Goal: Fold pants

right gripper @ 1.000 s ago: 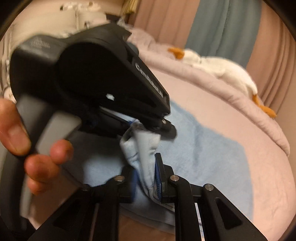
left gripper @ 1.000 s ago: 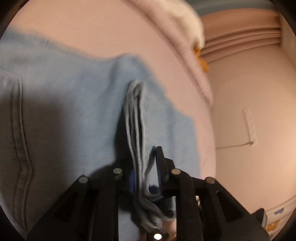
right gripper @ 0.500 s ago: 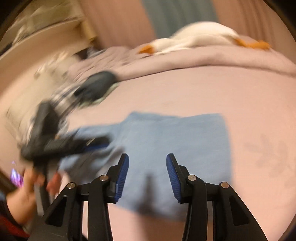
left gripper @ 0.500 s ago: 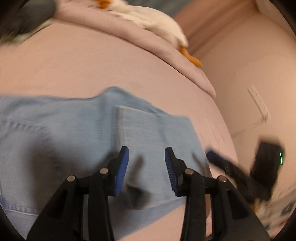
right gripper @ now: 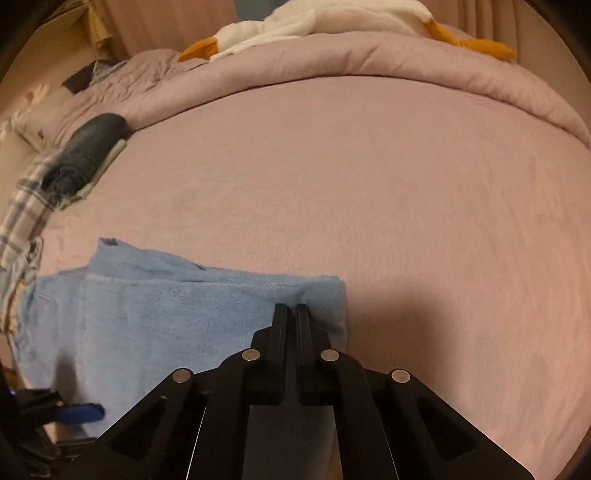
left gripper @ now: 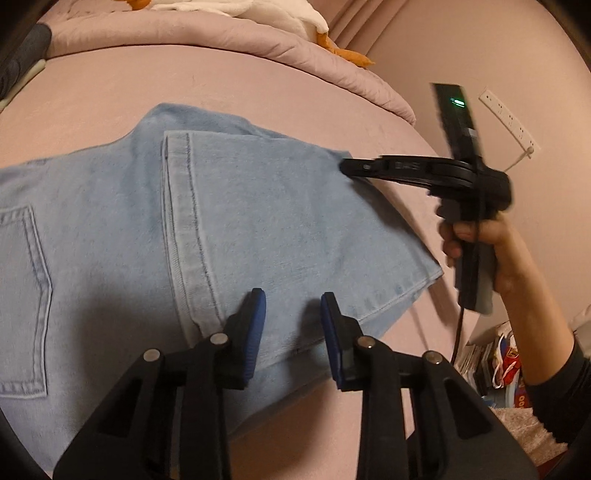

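Observation:
Light blue denim pants (left gripper: 229,229) lie folded on the pink bed, leg ends doubled back over the seat; a back pocket (left gripper: 22,295) shows at the left. My left gripper (left gripper: 291,306) is open and empty just above the near folded edge. My right gripper (right gripper: 291,310) is shut, its tips pressing on the far right corner of the folded pants (right gripper: 184,317); nothing shows between its fingers. The right gripper also shows in the left wrist view (left gripper: 351,168), held by a hand, its tip on that corner.
A pink quilt (right gripper: 369,59) with a white plush goose (right gripper: 332,18) is bunched along the far side of the bed. Dark rolled clothing (right gripper: 88,151) and a plaid garment (right gripper: 22,214) lie at the left. A wall and power strip (left gripper: 506,118) stand at the right.
Both grippers let go of the bunched leg ends and pulled back. The pants now lie flat and folded. The right gripper has shut and come down on the far corner.

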Demonstrator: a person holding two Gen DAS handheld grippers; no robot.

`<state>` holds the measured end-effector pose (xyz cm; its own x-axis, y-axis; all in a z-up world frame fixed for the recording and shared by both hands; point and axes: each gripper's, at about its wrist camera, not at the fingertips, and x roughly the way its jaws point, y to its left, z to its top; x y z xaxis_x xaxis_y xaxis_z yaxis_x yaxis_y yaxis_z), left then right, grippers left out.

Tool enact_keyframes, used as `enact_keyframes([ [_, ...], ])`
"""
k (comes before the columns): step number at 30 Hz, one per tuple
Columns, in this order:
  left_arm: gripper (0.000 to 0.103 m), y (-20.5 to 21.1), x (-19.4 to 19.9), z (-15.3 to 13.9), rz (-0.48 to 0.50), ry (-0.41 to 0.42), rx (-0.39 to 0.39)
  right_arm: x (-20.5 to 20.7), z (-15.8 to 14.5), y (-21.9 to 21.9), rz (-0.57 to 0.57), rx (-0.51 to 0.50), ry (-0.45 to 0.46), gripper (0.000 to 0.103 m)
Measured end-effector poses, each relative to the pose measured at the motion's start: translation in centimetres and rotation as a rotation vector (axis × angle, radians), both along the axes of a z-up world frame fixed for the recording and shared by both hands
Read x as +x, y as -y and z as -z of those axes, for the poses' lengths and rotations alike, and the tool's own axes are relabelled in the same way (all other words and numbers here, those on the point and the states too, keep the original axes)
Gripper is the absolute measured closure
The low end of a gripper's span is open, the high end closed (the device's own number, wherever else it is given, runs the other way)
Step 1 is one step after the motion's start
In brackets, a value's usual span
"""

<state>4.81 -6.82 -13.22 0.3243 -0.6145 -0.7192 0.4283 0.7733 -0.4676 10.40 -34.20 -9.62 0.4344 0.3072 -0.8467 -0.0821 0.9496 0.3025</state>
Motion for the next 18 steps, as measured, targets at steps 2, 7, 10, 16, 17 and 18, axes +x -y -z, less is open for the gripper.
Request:
enact_keyframes([
  [2, 0.073, -0.2, 0.3, 0.1, -0.006, -0.002, 0.000, -2.1, -1.5, 0.0, 0.003, 0.015, 0.040, 0.103],
  [7, 0.073, 1.4, 0.4, -0.7, -0.010, 0.005, 0.002, -8.3, -3.9, -0.2, -0.049, 0.004, 0.131, 0.103],
  [10, 0.073, 1.4, 0.3, -1.0, -0.014, -0.002, -0.013, -12.5, -2.3, -1.0, -0.079, -0.039, 0.069, 0.103],
  [16, 0.073, -0.2, -0.5, -1.3, -0.044, -0.030, -0.059, -16.9, -1.3, -1.0, 0.023, -0.048, 0.118, 0.102],
  [17, 0.073, -0.6, -0.6, -1.6, -0.050, -0.031, -0.064, -17.1, -1.7, -0.9, 0.033, -0.034, 0.102, 0.100],
  [18, 0.071, -1.3, -1.0, -1.9, -0.059, -0.033, -0.073, -17.3, -2.1, -1.0, 0.028, -0.033, 0.102, 0.099],
])
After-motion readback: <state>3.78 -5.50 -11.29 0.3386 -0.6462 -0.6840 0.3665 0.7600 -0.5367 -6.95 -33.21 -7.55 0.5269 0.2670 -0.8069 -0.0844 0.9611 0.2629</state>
